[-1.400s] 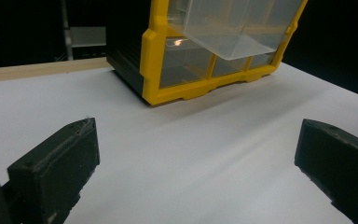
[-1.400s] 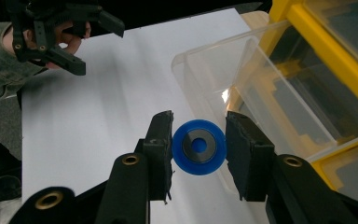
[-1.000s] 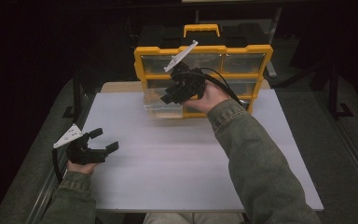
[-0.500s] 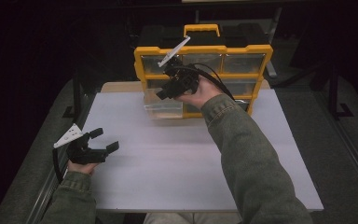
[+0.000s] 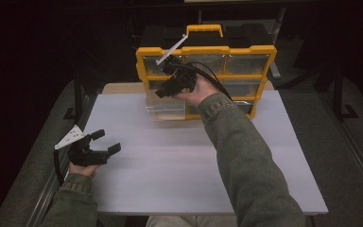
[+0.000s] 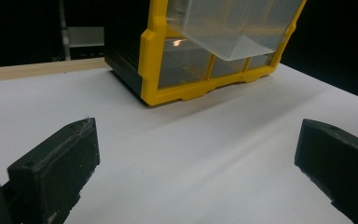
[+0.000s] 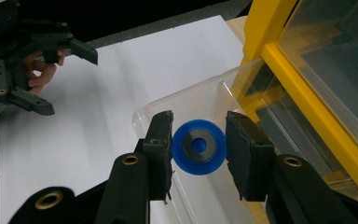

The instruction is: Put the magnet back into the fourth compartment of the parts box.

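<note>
High view, upper middle of the frame: the right gripper [image 5: 163, 90] is held out at the end of a long, nearly straight forearm in a green sleeve, its hand turned so the jaws point down and to the left over a clear drawer [image 5: 166, 108] pulled out of the yellow organiser cabinet [image 5: 264, 54]. In the right gripper view the jaws are closed on a blue disc with a dark centre [image 7: 199, 147], which sits just below the middle of the frame, pinched at both edges above the open drawer. The cabinet stands upright at the far edge of the white bench [image 5: 179, 165].

At lower left of the high view, the left gripper [image 5: 105, 143] rests low over the bench, forearm short and bent in, well apart from the cabinet. Its jaws stand wide apart with nothing between them, as the left gripper view confirms, facing the cabinet front.
</note>
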